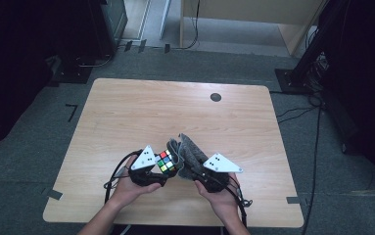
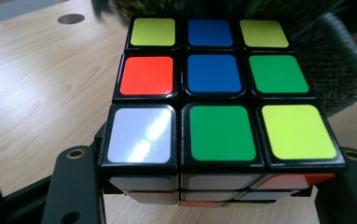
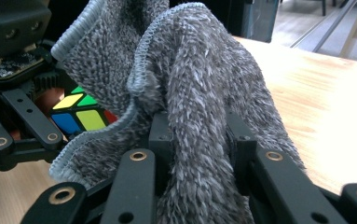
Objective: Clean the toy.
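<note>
Left tongs (image 1: 161, 172) gripping cube (image 2: 223, 100), right tongs (image 3: 199, 140) gripping cloth (image 3: 204, 84)

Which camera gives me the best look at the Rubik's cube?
The left gripper view: the Rubik's cube shows a full face of nine stickers close up. The high view shows it small between both tools; in the right gripper view the grey cloth hides most of it.

Wide bare table (image 1: 126, 112) open ahead and to both sides, 2 grippers crowded near its front edge – grey cloth (image 1: 190, 149) pressed against the puzzle cube (image 1: 165, 160), no gap between them, small dark disc (image 1: 216, 97) flush at the far edge.
</note>
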`<state>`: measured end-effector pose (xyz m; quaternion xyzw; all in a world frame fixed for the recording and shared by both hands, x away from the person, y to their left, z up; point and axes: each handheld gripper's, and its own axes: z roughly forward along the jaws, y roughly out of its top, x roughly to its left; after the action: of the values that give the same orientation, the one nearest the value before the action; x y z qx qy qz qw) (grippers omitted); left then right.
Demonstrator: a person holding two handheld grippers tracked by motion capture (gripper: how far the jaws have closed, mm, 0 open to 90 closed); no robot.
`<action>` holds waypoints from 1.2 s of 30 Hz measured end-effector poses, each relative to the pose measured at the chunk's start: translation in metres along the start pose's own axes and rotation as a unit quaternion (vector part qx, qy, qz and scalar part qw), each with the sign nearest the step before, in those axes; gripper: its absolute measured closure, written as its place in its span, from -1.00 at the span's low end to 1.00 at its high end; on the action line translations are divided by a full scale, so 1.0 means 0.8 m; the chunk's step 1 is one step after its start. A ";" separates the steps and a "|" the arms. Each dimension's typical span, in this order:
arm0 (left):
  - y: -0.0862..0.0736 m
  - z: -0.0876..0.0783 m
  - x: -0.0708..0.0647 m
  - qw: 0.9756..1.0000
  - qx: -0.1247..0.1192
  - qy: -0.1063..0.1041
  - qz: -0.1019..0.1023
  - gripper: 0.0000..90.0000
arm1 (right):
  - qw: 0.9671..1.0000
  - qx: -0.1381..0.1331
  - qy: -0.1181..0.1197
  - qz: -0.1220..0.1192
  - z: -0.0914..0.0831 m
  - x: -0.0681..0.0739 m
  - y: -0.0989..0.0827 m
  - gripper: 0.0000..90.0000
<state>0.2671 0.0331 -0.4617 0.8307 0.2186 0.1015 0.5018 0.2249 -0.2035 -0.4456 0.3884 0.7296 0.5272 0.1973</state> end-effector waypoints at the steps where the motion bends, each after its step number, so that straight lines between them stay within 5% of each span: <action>1: 0.001 0.000 -0.001 1.000 -0.003 0.001 0.002 -0.23 | 1.000 0.007 0.004 0.003 0.003 -0.002 -0.003 0.57; 7: 0.002 -0.005 0.002 1.000 -0.014 0.000 -0.006 -0.23 | 0.999 0.051 0.004 0.017 0.011 -0.013 -0.020 0.58; 13: 0.002 -0.005 -0.005 1.000 -0.013 0.010 0.015 -0.23 | 0.999 -0.037 0.000 -0.001 -0.011 -0.002 -0.003 0.59; 15: 0.004 -0.009 -0.006 1.000 -0.025 0.005 0.014 -0.23 | 1.000 -0.025 0.004 -0.015 -0.008 0.001 -0.005 0.59; 19: 0.008 -0.021 0.002 0.999 -0.046 0.010 -0.006 -0.23 | 1.000 0.025 -0.001 -0.001 0.008 -0.005 -0.019 0.59; 21: 0.009 -0.026 0.006 0.998 -0.055 0.013 -0.020 -0.23 | 1.000 0.026 -0.005 0.004 0.010 -0.007 -0.024 0.58; 25: 0.011 -0.035 0.011 0.996 -0.075 0.010 -0.050 -0.23 | 1.000 0.015 0.015 0.017 0.011 -0.002 -0.024 0.59; 31: 0.013 -0.035 0.006 0.994 -0.087 0.037 -0.061 -0.23 | 0.999 0.017 0.043 -0.024 0.023 0.026 -0.028 0.58; 36: 0.011 -0.031 0.006 0.994 -0.080 0.033 -0.069 -0.23 | 0.997 0.023 0.077 0.005 0.030 0.025 -0.034 0.58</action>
<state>0.2643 0.0512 -0.4424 0.7672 0.2828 0.1113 0.5648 0.2198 -0.1771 -0.4772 0.3551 0.7522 0.5399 0.1288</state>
